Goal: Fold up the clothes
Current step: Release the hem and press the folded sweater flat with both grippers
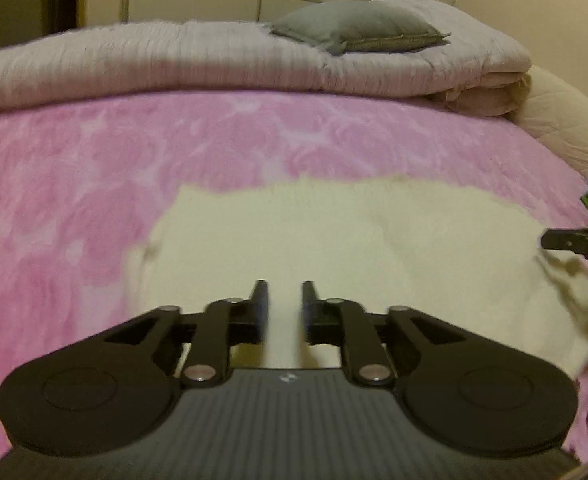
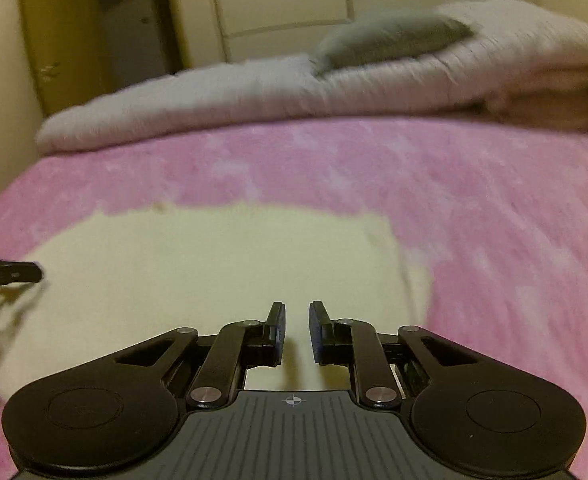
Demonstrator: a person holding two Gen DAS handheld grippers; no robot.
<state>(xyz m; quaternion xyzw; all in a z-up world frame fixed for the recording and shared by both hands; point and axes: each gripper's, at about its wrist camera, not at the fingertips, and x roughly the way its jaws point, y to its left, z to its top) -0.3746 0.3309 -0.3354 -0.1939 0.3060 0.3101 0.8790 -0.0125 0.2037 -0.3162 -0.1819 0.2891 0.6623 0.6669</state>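
Each gripper was the same matte black build. On the left gripper, two thin flat fingers stood on short blocks, each carried by a pair of link arms pinned with round silver rivets. The outer links had elongated cut-out slots, and they ran back to broad rounded housings, each with a raised circular cap. Between the housings sat a dark grey ribbed plate with a small white mark at its front edge. The right gripper matched it, though its mark was a small crosshair and its finger pads looked faintly bluish on their inner faces.
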